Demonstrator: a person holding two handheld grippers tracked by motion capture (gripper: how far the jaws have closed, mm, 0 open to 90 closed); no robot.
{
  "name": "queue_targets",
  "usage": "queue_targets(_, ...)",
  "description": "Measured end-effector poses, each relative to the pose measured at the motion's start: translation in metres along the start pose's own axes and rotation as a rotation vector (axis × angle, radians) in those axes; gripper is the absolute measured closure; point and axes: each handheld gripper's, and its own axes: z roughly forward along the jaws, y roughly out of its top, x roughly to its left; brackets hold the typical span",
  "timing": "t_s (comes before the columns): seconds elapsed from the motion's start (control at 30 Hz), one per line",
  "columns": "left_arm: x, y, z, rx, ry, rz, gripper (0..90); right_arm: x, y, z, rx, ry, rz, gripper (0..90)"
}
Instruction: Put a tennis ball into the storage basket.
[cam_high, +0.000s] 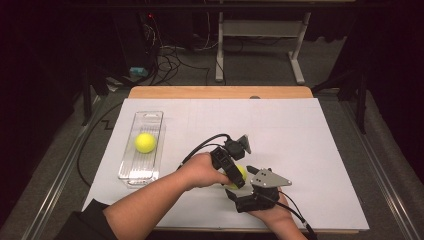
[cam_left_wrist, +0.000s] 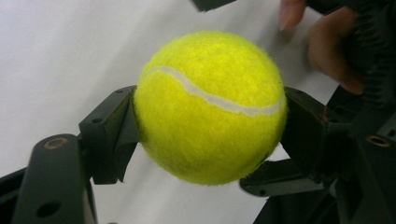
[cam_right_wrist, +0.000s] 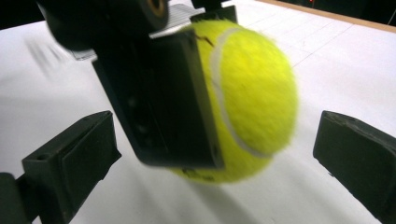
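Tennis ball (cam_left_wrist: 210, 107) sits clamped between left gripper (cam_left_wrist: 210, 135) pads.

At the centre of the left gripper view, the tennis ball (cam_left_wrist: 210, 107) is bright yellow-green with a curved white seam. A second ball (cam_high: 145, 142), left of centre in the high view, looks plain yellow, its seam too small to tell. The tray (cam_high: 155, 119) under it is clear, the sheet (cam_high: 300, 130) white, and the table edge (cam_high: 220, 92) tan wood.
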Motion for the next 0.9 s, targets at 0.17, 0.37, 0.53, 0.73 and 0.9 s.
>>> queue_targets(0.17,0.004,-0.003,-0.004,0.002,0.03,-0.013,26.3,-0.005,0.0,-0.006,-0.019,-0.018,0.0,0.0)
queue_targets(0.37,0.013,-0.009,-0.011,0.002,0.066,-0.036,26.3,-0.012,-0.001,-0.013,-0.026,-0.04,0.008,0.0)
queue_targets(0.53,0.023,-0.015,-0.018,0.0,0.089,-0.06,26.3,-0.028,-0.006,-0.023,-0.03,-0.085,0.02,0.0)
queue_targets(0.73,0.037,-0.026,-0.027,0.007,0.122,-0.089,26.3,-0.042,-0.011,-0.034,-0.029,-0.13,0.039,0.0)
queue_targets(0.9,0.049,-0.038,-0.038,-0.002,0.138,-0.123,26.3,-0.057,-0.016,-0.048,-0.034,-0.19,0.054,0.0)
